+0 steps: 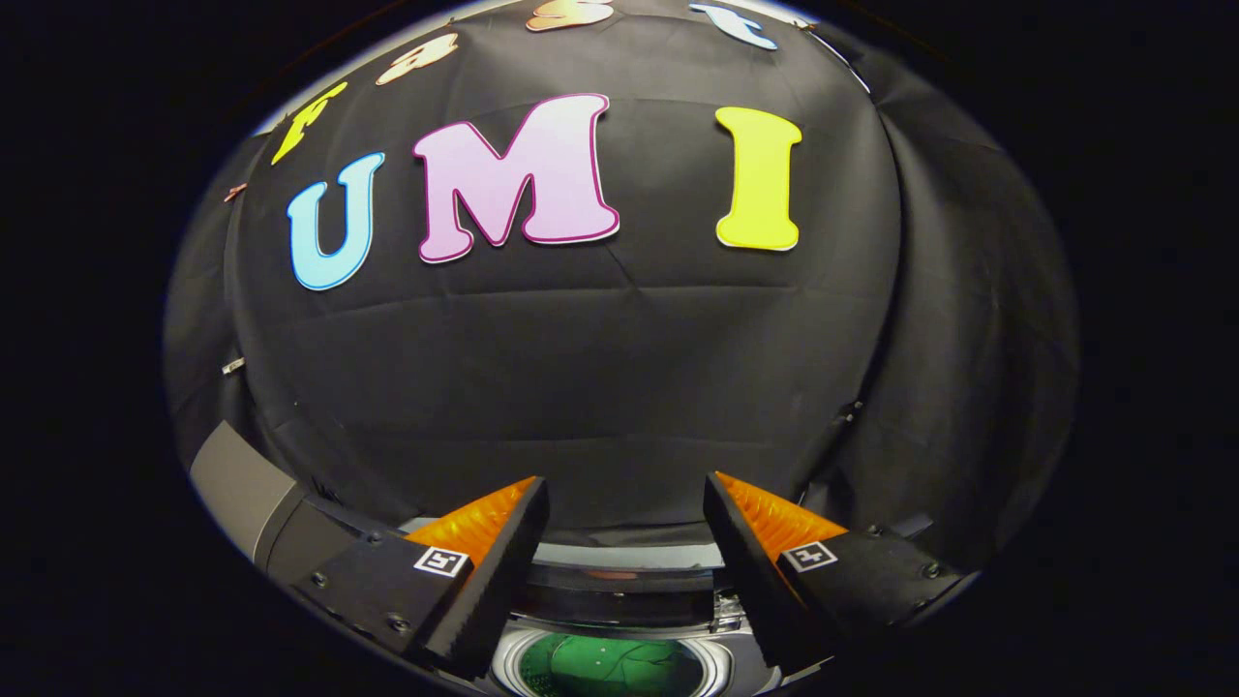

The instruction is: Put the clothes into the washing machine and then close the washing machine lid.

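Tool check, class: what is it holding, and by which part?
Nothing: the tool is open, fingers apart above the round washing machine drum with green cloth inside.

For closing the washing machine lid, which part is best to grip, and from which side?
The dark panel standing behind the drum opening looks like the raised lid, though I cannot be sure. Grip its pale top edge, coming from above and in front: that edge is free and lies just beyond the open gripper, whose fingers hold nothing.
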A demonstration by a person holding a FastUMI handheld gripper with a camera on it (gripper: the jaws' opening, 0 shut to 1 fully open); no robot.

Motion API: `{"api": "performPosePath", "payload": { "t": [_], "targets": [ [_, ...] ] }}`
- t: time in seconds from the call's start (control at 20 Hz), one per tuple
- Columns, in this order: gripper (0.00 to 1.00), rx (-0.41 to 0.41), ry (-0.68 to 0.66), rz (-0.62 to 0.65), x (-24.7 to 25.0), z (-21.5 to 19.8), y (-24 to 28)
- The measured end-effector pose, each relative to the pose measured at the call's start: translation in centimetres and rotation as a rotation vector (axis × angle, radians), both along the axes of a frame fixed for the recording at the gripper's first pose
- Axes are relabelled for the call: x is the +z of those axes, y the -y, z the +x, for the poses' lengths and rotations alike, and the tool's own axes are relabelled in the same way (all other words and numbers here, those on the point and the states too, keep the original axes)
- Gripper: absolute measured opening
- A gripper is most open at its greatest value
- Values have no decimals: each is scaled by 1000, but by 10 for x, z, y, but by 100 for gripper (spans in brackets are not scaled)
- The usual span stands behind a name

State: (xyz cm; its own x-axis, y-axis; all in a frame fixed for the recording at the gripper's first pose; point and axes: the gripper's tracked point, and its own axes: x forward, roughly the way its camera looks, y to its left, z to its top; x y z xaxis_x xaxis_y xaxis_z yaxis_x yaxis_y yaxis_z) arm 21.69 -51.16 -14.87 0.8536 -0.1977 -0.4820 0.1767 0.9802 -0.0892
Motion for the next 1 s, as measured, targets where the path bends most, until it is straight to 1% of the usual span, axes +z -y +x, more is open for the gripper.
{"api": "performPosePath", "payload": {
  "t": [0.45,0.6,1.0],
  "targets": [
    [100,-7,13,-18,4,-20,-6],
    [100,-23,-2,-24,3,-26,-5],
    [100,-63,9,-50,4,-44,-8]
  ]
}}
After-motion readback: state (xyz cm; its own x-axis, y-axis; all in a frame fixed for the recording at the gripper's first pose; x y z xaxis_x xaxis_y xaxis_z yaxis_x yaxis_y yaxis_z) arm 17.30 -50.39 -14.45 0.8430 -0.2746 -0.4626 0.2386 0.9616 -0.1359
